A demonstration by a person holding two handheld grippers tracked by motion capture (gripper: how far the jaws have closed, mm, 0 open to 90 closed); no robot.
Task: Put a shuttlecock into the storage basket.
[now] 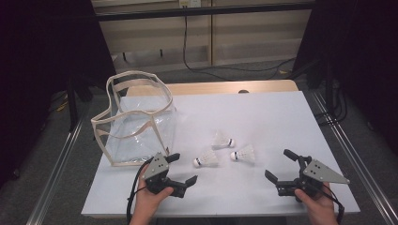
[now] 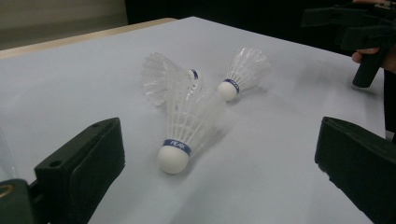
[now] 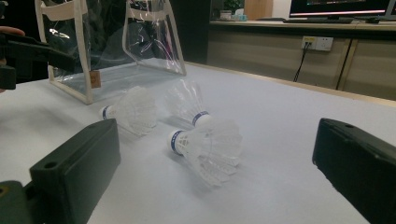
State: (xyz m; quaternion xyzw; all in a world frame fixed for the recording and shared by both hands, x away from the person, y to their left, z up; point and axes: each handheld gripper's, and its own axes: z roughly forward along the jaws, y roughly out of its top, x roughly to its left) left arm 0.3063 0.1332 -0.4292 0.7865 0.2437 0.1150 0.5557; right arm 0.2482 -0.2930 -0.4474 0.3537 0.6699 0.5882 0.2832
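Three white shuttlecocks lay close together on the white table (image 1: 263,112), near its front middle, between the two grippers. The left gripper (image 1: 183,169) rested at the front left with its jaws spread wide and empty, pointed toward the nearest shuttlecock (image 1: 205,159). In the left gripper view that shuttlecock (image 2: 187,123) lay on its side, cork toward the camera, and the blue band above the cork bore white letters that seemed to read "PEAK". Behind it lay the second shuttlecock (image 2: 161,77) and the third shuttlecock (image 2: 245,70), each with a blue band too small to read.

The right gripper (image 1: 281,165) sat at the front right, jaws likewise wide apart and holding nothing.

A clear plastic bag (image 1: 138,117) with cream trim stood open at the table's left, just behind the left gripper; a small brown tag (image 3: 95,79) on its base edge was illegible.
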